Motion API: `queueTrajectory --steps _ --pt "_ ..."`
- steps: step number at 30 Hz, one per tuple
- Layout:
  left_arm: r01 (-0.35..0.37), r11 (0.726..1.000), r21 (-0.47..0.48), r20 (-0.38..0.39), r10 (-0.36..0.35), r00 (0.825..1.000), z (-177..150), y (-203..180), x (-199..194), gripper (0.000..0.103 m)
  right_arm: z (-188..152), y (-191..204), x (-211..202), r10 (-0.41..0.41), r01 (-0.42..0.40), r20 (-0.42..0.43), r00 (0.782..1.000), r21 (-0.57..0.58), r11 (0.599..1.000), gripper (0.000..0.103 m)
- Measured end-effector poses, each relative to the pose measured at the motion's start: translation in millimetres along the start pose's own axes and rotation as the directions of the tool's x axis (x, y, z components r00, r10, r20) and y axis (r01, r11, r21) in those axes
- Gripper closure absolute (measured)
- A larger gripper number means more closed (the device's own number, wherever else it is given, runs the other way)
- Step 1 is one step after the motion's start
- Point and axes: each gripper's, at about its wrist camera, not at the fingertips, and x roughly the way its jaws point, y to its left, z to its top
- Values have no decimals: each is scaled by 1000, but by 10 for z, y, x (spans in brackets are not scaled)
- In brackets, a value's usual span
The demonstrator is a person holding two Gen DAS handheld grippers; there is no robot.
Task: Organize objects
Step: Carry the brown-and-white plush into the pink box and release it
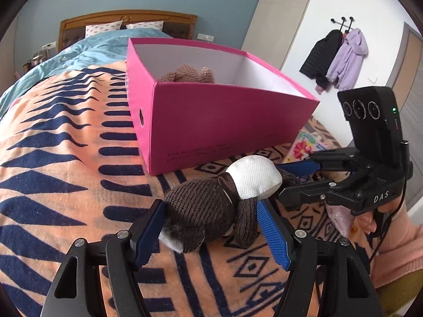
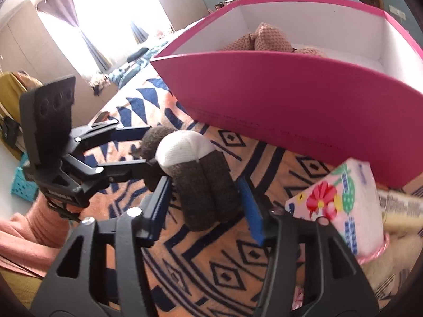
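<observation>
A dark brown knitted plush toy [image 1: 208,208] with a white muzzle lies on the patterned blanket in front of a pink box [image 1: 211,121]; it also shows in the right wrist view [image 2: 201,182]. My left gripper [image 1: 211,211] is open, with its blue pads on either side of the toy's body. My right gripper [image 2: 203,187] is open around the toy's legs from the other side, and it shows in the left wrist view [image 1: 293,179] at the toy's head. A light brown plush [image 1: 190,75] lies inside the pink box [image 2: 290,92].
A flowered tissue pack [image 2: 343,206] lies right of my right gripper, beside a beige roll [image 2: 401,211]. The bed runs back to pillows and a wooden headboard [image 1: 127,22]. Jackets [image 1: 335,58] hang on the far wall.
</observation>
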Motion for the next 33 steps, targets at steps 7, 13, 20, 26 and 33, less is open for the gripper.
queueTrajectory --steps 7,13,20,26,33 --pt "-1 999 -49 8 1 1000 6 153 -30 30 90 14 8 49 -53 50 998 84 995 42" --pt "43 995 -91 -25 -46 999 -8 251 82 30 115 -27 129 78 -83 43 996 135 987 44" --pt "50 994 -93 -21 -52 998 -20 155 77 36 85 68 48 59 -64 61 996 73 995 57" --pt "60 997 -50 25 -59 998 56 -81 -92 37 52 165 -246 40 -42 99 994 22 999 57" --pt "69 997 40 108 -73 991 355 -364 -399 37 126 292 -756 20 -11 190 982 -47 999 57"
